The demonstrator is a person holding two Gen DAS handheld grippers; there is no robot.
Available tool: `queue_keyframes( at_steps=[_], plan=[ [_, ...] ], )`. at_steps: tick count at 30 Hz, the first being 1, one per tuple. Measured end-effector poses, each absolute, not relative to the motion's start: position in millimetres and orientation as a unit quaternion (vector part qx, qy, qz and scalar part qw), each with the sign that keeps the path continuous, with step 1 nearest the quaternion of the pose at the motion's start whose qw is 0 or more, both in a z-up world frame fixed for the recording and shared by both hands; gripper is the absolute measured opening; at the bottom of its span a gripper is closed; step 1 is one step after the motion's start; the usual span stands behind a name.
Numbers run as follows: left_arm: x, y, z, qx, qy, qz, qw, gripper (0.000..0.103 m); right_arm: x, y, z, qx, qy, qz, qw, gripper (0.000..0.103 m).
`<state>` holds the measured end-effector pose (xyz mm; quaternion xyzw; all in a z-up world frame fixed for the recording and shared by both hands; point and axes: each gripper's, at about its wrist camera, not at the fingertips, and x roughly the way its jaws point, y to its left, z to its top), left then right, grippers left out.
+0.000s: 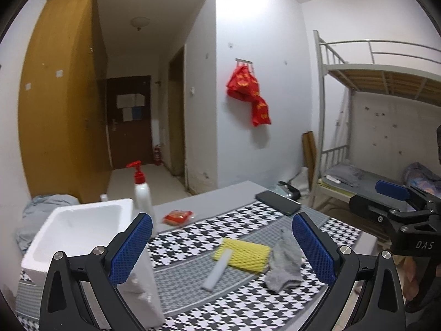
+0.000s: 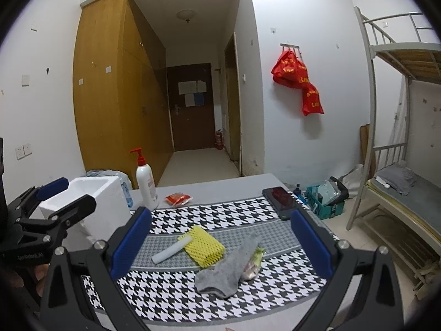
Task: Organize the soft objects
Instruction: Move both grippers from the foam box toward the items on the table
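Both wrist views facing table [image 1: 220, 195]

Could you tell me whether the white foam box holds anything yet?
Empty, as far as visible: the foam box shows only bare white inside walls, though its floor is partly hidden.

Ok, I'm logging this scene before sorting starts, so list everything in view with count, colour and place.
sock: 1, grey, on the mat, nearest the right gripper
wrapper: 1, pale green and pink, partly under the sock
yellow foam: 1, on the mat, mid-table
white strip: 1, its end on the yellow foam
foam box: 1, white, open, table's left end
pump bottle: 1, white with red pump, beside the box
red packet: 1, on the table behind the mat
phone: 1, black, mat's far right corner
mat: 1, black-and-white houndstooth, on the table
red bags: a bunch, count unclear, hung on the wall
bunk bed: 1, metal, right
left gripper: open, over the mat
right gripper: open, over the mat
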<state>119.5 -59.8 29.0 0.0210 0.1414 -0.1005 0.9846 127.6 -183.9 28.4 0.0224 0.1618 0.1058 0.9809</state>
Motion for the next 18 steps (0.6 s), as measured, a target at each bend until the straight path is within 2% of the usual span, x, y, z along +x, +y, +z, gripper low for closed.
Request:
queue_keyframes(
  at_steps=[5, 18],
  plan=[
    [118, -65, 20, 0.030, 0.140, -0.122, 0.982, 0.102, 120, -196, 21, 0.061, 0.162, 0.088, 0.981, 0.102],
    [139, -74, -1, 0.042, 0.179, -0.136, 0.973, 0.102, 123, -203, 2, 0.065, 0.187, 0.056, 0.979, 0.102]
  ],
)
